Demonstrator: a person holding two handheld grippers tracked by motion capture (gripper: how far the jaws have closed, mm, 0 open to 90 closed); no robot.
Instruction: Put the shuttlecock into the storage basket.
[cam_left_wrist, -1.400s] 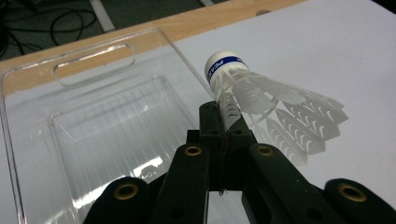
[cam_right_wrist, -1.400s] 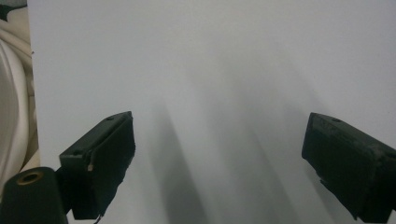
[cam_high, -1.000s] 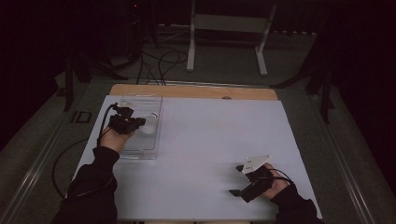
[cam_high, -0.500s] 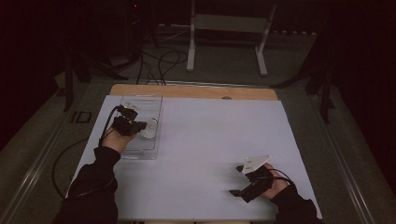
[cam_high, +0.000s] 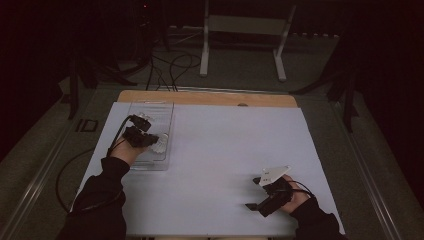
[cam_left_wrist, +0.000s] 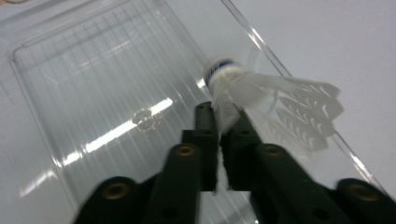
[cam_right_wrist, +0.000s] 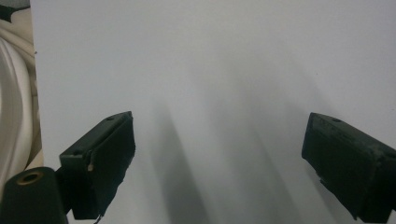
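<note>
A white feather shuttlecock (cam_left_wrist: 261, 93) with a blue band round its cork is pinched by its feather skirt in my left gripper (cam_left_wrist: 223, 122), which is shut on it. It hangs over the right rim of a clear plastic tray (cam_left_wrist: 93, 79). From above, the left gripper (cam_high: 152, 141) and shuttlecock (cam_high: 159, 145) sit over the tray (cam_high: 150, 107) at the table's left. My right gripper (cam_high: 256, 192) rests low near the front right of the white table sheet (cam_high: 225, 145). Its jaws stand wide apart with nothing between them (cam_right_wrist: 219, 158).
A wooden strip (cam_high: 205, 97) edges the far side of the table. Cables (cam_high: 170, 65) and a white stand (cam_high: 240, 30) lie on the dark floor beyond. A cable (cam_high: 65, 170) trails off the left edge from the left hand.
The left gripper with the shuttlecock has shifted slightly right and nearer over the tray. The right gripper has stayed in place.
</note>
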